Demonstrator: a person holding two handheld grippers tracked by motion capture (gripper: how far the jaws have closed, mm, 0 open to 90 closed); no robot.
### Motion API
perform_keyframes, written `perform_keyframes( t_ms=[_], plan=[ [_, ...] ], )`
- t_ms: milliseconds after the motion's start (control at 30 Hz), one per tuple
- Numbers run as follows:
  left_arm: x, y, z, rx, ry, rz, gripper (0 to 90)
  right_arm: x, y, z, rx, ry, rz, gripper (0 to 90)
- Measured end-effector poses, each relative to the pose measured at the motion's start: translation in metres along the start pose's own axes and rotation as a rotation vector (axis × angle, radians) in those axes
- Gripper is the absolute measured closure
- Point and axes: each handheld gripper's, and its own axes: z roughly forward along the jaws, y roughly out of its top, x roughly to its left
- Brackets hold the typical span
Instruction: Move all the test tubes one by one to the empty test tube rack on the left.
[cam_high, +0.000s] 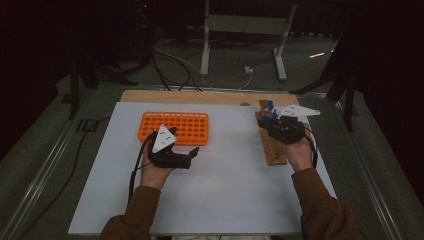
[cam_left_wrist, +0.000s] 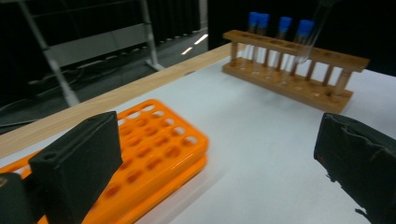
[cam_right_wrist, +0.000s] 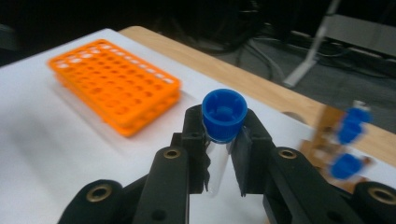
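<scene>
- Hovering just in front of the orange rack (cam_high: 173, 128): left gripper (cam_high: 192, 155), jaws wide apart, nothing between them.
- Clamping a blue-capped test tube (cam_right_wrist: 223, 122): right gripper (cam_right_wrist: 223, 140), above the wooden rack (cam_high: 270, 142) at the table's (cam_high: 225, 185) right.

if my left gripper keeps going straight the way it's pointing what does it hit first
Probably the wooden rack with its blue-capped tubes. The open left gripper looks across bare white table toward it; the orange rack lies off to one side. Depth is uncertain.
</scene>
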Motion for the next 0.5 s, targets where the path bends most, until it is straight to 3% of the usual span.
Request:
perform_keyframes(
  t_ms=[167,500],
  plan=[
    [-0.010,0.006,0.018,0.004,-0.032,0.006,3.9,0.018,0.004,0.007,-0.009,0.073,-0.003,76.3],
    [-0.024,0.017,0.044,0.008,-0.061,-0.007,8.9,0.044,0.011,0.022,0.003,0.150,-0.041,76.3]
  ],
)
